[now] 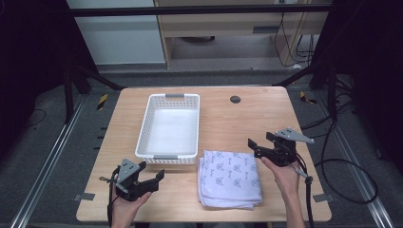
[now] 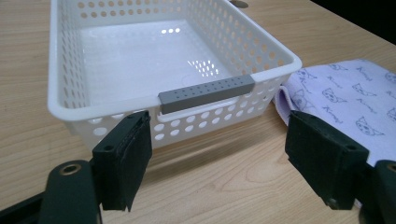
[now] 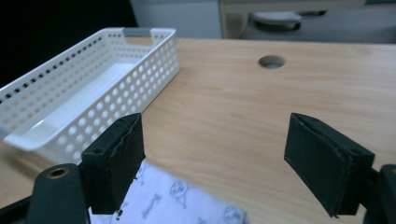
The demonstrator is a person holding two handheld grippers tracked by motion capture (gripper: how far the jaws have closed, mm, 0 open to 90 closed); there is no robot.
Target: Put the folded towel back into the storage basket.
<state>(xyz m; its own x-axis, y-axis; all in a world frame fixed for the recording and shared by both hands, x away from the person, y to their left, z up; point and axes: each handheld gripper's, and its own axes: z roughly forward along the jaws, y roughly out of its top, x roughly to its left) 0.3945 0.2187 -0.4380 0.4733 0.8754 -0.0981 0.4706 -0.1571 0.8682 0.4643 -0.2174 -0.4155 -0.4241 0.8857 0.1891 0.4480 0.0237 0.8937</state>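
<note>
Left gripper: your left gripper point(image 1: 154, 176) sits near the front left corner of the table point(image 1: 266, 114), held low in your left hand point(image 1: 126, 209), its jaws spread wide with nothing between them.
Left aim: in the left gripper view its 2 jaws frame the basket's near wall and grey handle point(image 2: 205, 92), with bare wood between them and it.
Right gripper: your right gripper point(image 1: 261, 140) is held up off the table at the cloth's far right corner, jaws wide apart and empty, pointing left across the table.
Right aim: in the right gripper view the cloth's corner lies under the left jaw, untouched.
Cloth: the folded lilac cloth point(image 1: 230, 178) with a small printed pattern lies flat at the front of the table, between your 2 grippers, just right of the basket's near end.
Basket: the white perforated basket point(image 1: 145, 128) stands left of centre, nothing in it, its near right corner just beside the cloth's far left corner.
</note>
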